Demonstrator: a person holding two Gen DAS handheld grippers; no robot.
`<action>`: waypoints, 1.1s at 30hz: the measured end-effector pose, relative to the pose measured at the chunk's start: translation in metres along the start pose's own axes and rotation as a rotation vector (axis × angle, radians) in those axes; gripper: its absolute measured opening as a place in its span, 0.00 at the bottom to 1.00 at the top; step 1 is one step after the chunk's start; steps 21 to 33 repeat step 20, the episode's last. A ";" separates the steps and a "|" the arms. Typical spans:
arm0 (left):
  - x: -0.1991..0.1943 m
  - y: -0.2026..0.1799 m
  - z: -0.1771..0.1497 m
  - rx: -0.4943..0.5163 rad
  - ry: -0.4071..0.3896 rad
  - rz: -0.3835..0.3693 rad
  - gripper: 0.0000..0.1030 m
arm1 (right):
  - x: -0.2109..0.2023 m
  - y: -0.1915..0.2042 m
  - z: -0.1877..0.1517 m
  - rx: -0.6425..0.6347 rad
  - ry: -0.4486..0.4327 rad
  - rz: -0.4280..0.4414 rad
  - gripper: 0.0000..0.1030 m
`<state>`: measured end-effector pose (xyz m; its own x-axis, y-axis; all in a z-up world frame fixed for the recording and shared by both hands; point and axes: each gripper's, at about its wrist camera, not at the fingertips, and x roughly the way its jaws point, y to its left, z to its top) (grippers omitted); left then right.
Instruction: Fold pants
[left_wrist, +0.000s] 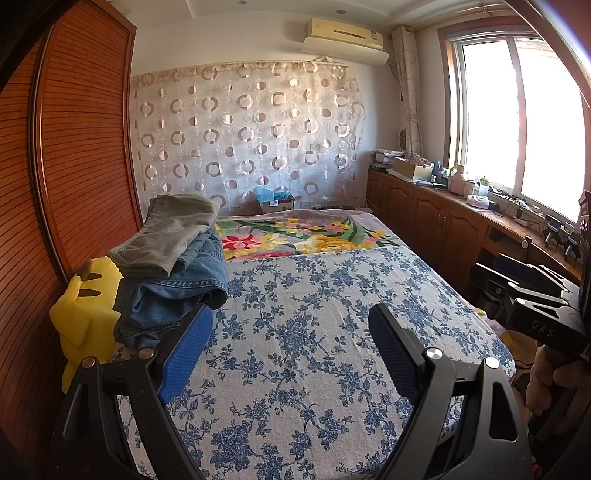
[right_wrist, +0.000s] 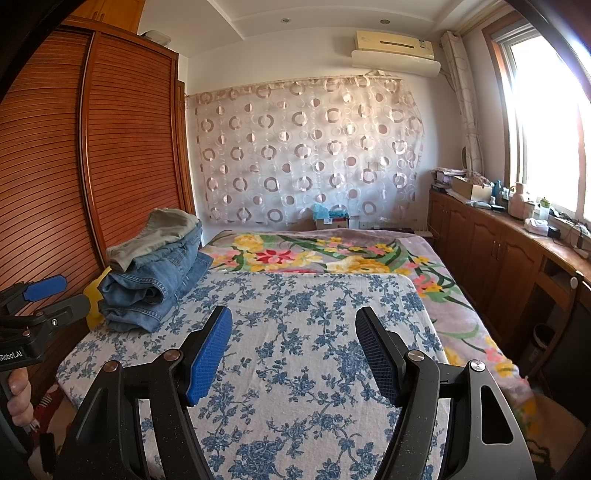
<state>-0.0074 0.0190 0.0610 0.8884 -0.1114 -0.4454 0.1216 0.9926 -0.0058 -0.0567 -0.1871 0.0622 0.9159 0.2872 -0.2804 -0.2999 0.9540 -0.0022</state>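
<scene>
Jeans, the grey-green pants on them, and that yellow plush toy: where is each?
jeans (right_wrist: 155, 288), right wrist view, on the folded denim's side.
grey-green pants (left_wrist: 173, 229), left wrist view, on the top fabric.
yellow plush toy (left_wrist: 86, 314), left wrist view, on its body.

Left gripper raised and level, jaws spread wide, nothing between its blue pads, right gripper likewise level, jaws apart and empty, each handle gripped from below by a bare hand, both grippers side by side.

Yellow plush half behind jeans
</scene>
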 end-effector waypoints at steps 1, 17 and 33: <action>0.000 0.000 0.000 0.001 0.000 0.000 0.84 | 0.000 0.000 0.000 0.001 0.000 -0.001 0.69; 0.000 0.000 0.000 -0.001 -0.001 0.001 0.84 | 0.000 0.001 -0.002 0.004 0.003 -0.001 0.69; 0.000 0.000 0.000 0.000 0.000 0.000 0.84 | 0.000 0.001 -0.002 0.003 0.002 -0.003 0.69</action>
